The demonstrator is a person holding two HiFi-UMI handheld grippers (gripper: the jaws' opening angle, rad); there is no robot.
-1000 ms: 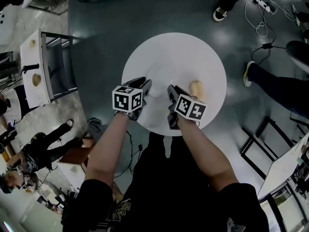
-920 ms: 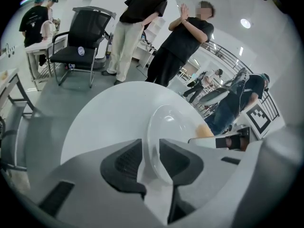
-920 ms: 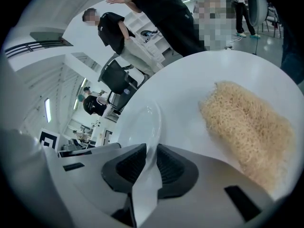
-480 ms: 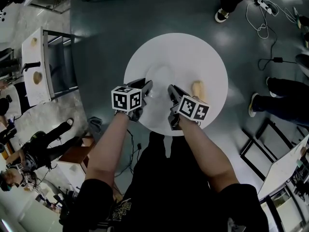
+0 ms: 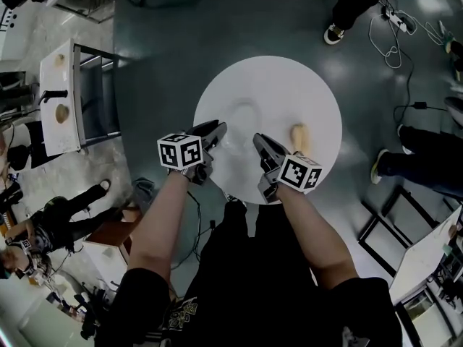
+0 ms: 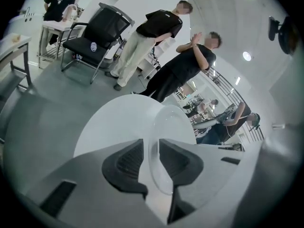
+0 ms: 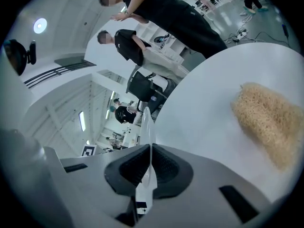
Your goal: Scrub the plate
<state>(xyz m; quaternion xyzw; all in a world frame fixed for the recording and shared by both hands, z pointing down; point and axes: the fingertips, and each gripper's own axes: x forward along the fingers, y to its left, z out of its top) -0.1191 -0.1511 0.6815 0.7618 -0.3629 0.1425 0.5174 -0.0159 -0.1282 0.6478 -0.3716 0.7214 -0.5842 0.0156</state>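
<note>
So count-wise: one round white desk [image 5: 289, 85], one clear plate [image 6: 164, 127], two grippers, one tan scrubber [image 5: 297, 136].

The plate sits over the desk at about 8 o'clock from its middle, caught between the two grippers and seen edge-on from both of them. The left gripper [image 5: 215, 130] comes in from 8 o'clock. Its jaws are partway apart, with the plate's rim filling the gap and both pads against it. The right gripper [image 5: 259, 142] comes in from 6 o'clock, and its jaws are pinched nearly together on the thin rim. The scrubber lies loose on the desk at roughly 3 o'clock, near the right gripper but not touching it.

Compared with a second ago, the right jaws have just been closing and now clamp the rim, while the left jaws look the same. The scrubber hasn't budged. Both marker cubes have slid a bit toward the 6 o'clock edge.
</note>
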